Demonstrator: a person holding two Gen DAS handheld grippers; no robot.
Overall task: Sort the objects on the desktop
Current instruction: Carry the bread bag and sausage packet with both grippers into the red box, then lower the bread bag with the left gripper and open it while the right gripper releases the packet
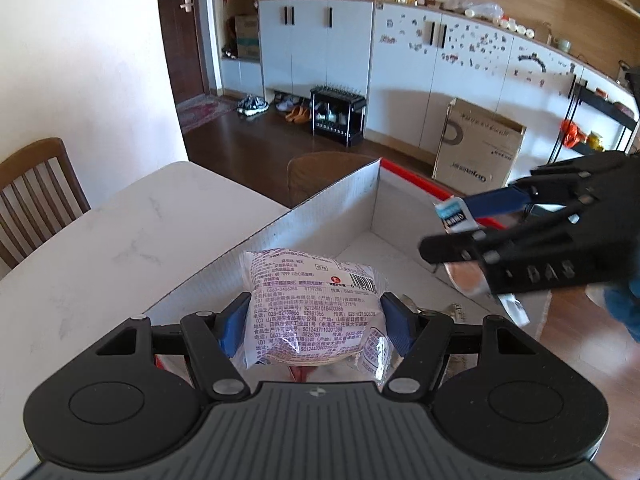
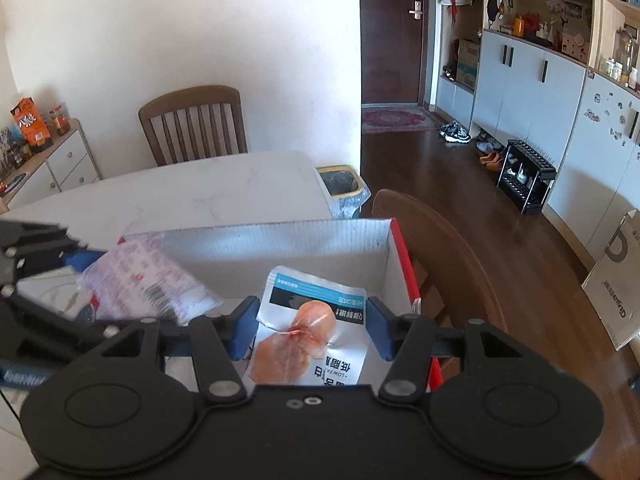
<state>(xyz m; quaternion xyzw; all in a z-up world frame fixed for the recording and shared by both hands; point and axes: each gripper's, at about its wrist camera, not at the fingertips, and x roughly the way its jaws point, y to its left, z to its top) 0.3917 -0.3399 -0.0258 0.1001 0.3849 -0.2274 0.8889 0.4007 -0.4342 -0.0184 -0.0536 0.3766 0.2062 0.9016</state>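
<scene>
My left gripper (image 1: 314, 322) is shut on a clear-wrapped snack cake packet (image 1: 316, 308) with purple print, held over the near corner of an open white cardboard box (image 1: 320, 208). My right gripper (image 2: 312, 328) is shut on a white and blue pouch (image 2: 316, 332) showing pink meat, held over the same box (image 2: 280, 240). In the left wrist view the right gripper (image 1: 452, 224) comes in from the right with the pouch (image 1: 454, 214). In the right wrist view the left gripper and its packet (image 2: 148, 276) show at the left.
The box sits on a white marble table (image 1: 100, 240). Wooden chairs (image 2: 196, 124) stand at the table. A lined bin (image 2: 342, 188) is beyond the table's end. A brown carton (image 1: 476, 148) and shoe rack (image 1: 338, 116) are on the floor.
</scene>
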